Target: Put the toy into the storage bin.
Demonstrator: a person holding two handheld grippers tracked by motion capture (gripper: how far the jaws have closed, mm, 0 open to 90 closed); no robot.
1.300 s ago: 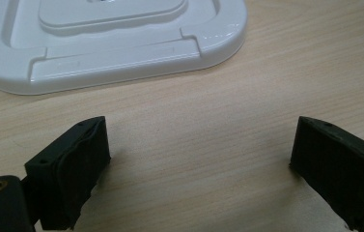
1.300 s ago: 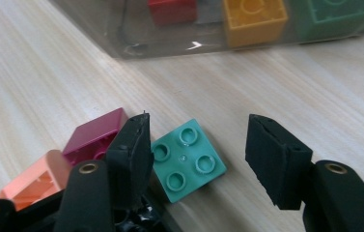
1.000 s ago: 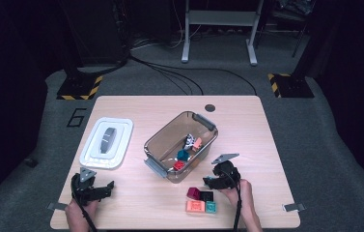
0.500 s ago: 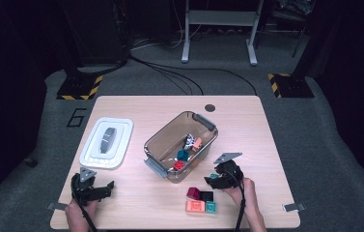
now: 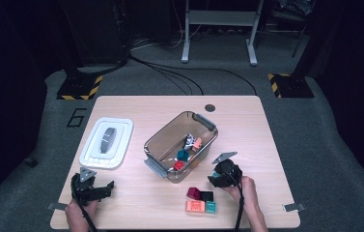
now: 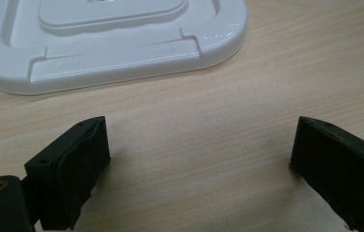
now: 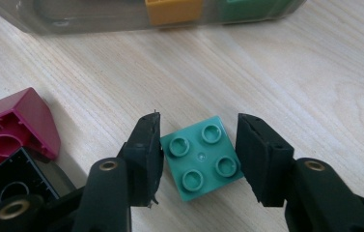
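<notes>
A teal four-stud brick sits between the jaws of my right gripper, which press on its two sides just over the tabletop. From above, that right gripper is in front of the clear bin, at its near right corner. A magenta brick and a black brick lie upside down just to its left. My left gripper is open over bare wood, a little short of the white lid. It rests near the table's front left corner.
The bin holds several bricks, among them teal, red and orange. On the table in front of it lies a cluster with a magenta, a salmon and a teal brick. The white lid lies left of the bin.
My right gripper has crept a little to the right and away from the brick cluster, toward the bin. The left gripper has not moved.
</notes>
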